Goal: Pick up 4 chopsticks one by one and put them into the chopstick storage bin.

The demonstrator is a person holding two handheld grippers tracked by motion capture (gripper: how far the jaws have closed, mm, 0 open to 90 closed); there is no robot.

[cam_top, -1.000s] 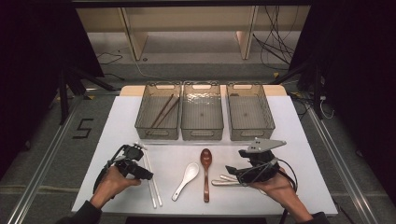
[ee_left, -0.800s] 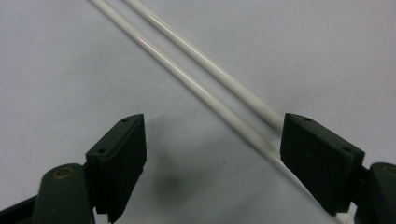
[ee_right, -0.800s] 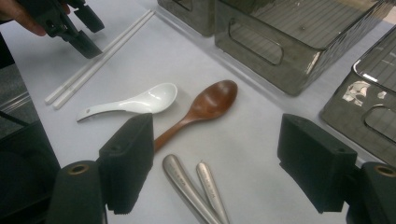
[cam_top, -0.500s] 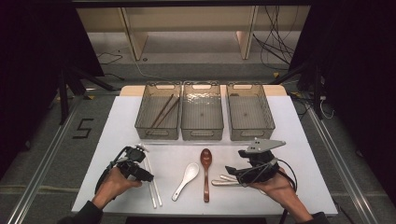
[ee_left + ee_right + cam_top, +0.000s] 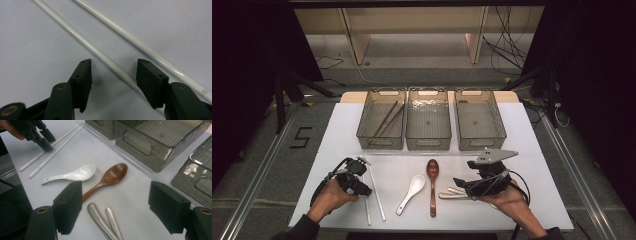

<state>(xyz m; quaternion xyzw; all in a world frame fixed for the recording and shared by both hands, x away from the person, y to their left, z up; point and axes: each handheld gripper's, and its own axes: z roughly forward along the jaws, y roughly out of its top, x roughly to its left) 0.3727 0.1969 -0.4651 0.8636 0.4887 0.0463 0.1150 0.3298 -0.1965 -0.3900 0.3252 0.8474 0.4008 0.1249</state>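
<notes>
While its jaws have just been closing, the left gripper (image 5: 113, 75) straddles one white chopstick (image 5: 97, 52), pads not yet pressing it. A second chopstick (image 5: 140, 45) lies just beside the right jaw.

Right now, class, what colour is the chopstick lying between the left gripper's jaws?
White; the chopstick shows best in the left gripper view.

You are working in a lab-style recording room, not a kitchen. The white rectangular table (image 5: 532, 150) stands on grey carpet between metal floor rails (image 5: 257, 170), with a black taped numeral "5" (image 5: 302, 137) beside it. Black cables (image 5: 504, 47) trail beneath a pale wooden bench (image 5: 412, 20), and black curtains (image 5: 592, 75) close both sides.
</notes>
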